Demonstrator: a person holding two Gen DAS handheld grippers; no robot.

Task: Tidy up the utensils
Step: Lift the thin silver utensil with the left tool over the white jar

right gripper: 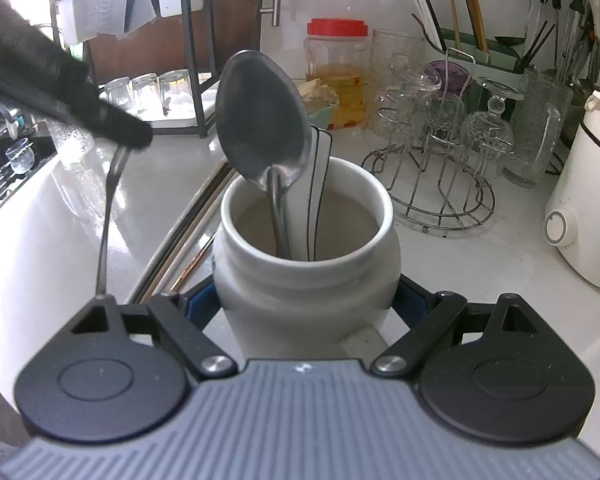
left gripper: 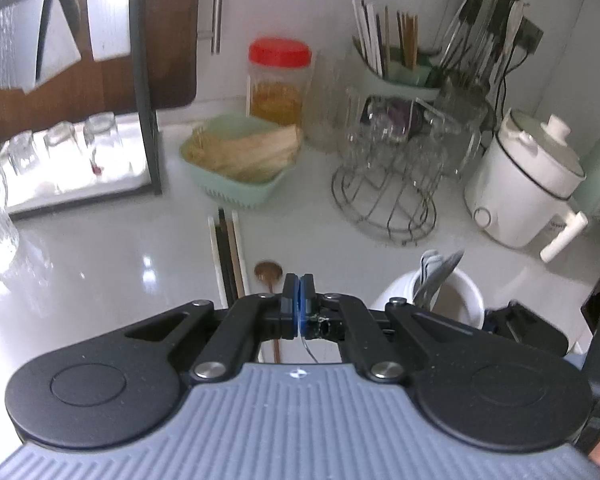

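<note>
Jar braced while a utensil is lifted

Right gripper (right gripper: 306,304) clamps the white ceramic jar (right gripper: 306,264) steady; left gripper (left gripper: 298,300), pinched narrow, holds a thin metal utensil (right gripper: 106,216) for loading.

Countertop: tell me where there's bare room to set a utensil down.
Free: the wide bare counter left of the chopsticks, up to the glass tray. Crowded: right side, with white jar, wire rack, cooker.
</note>
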